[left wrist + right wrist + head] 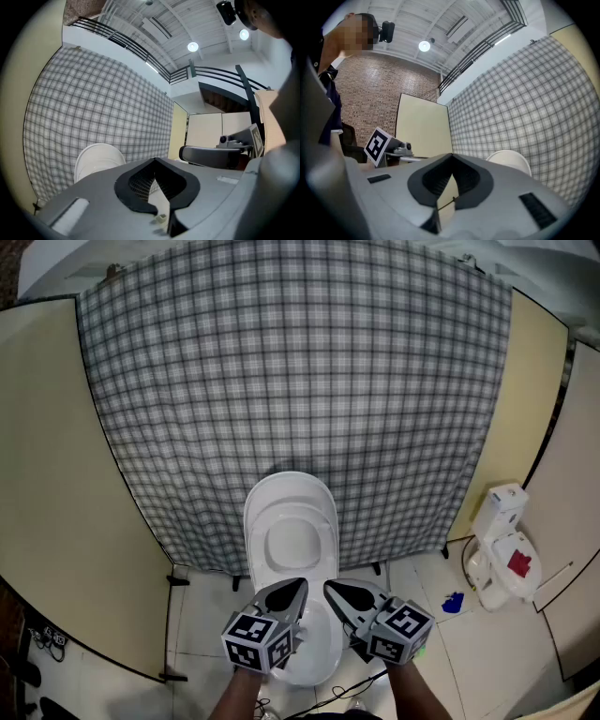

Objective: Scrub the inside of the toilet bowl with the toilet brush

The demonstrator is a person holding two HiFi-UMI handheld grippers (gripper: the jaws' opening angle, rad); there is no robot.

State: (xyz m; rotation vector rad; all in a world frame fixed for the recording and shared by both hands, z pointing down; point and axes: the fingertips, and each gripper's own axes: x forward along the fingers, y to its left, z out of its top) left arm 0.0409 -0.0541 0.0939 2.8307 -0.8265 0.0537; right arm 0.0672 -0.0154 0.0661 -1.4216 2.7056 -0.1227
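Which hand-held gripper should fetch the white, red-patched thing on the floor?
Right. The right hand-held gripper is on the same side as the white object. The left hand-held gripper would likely have to cross the toilet. Both are shut and empty.
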